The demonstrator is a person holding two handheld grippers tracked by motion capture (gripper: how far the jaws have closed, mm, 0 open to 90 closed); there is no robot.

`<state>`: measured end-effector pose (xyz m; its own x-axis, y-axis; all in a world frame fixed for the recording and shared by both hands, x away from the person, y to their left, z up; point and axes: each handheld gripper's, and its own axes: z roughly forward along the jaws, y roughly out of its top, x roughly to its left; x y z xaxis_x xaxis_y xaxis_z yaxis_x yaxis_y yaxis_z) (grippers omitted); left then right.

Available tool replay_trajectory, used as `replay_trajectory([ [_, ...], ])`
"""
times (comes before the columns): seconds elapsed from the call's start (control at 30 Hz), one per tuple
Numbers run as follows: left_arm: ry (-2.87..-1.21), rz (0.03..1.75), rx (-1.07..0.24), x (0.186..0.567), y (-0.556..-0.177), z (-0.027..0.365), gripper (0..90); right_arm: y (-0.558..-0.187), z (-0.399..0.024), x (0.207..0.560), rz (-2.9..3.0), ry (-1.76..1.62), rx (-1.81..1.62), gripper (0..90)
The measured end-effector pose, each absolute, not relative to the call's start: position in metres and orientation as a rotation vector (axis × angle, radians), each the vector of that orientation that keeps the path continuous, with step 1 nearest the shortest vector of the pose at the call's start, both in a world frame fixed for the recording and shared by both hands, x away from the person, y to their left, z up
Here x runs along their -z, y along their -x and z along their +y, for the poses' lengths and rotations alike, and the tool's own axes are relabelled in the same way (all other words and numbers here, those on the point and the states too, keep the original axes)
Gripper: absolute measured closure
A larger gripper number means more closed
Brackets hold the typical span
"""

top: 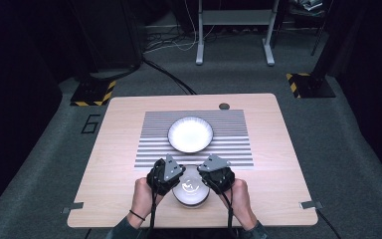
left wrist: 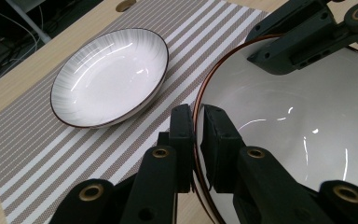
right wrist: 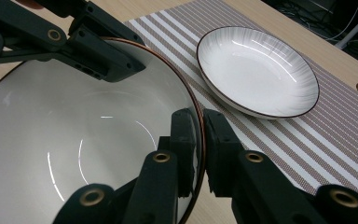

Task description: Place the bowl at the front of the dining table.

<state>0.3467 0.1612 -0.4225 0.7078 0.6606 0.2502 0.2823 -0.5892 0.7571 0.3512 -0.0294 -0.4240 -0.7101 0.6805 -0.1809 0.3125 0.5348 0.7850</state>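
Gripping: both sets of jaws pinch the rim of the bowl (top: 191, 186), left gripper (top: 165, 175) on its left side, right gripper (top: 216, 174) on its right.
Place: near the table's (top: 104, 164) front edge, middle, just short of the striped mat (top: 229, 149).
Plate (top: 190, 134): on the mat, apart.
Handling: glazed, stiff, breakable, likely slippery and fairly heavy.
Hold: opposite rim points, kept level.
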Motion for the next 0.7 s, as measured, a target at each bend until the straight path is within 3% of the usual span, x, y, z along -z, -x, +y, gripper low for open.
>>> replay_trajectory([
  [0.23, -2.197, 0.695, -0.735, 0.421, -0.341, 0.159, 82.7, -0.348, -0.03, 0.423, 2.289, -0.811, -1.063, 81.7],
  [0.37, -2.197, 0.687, -0.725, 0.421, -0.342, 0.161, 83.2, -0.354, -0.027, 0.425, 2.328, -0.821, -1.07, 71.0],
  [0.7, -2.178, 0.717, -0.656, 0.424, -0.347, 0.165, 82.6, -0.361, -0.021, 0.433, 2.326, -0.82, -1.031, 78.1],
])
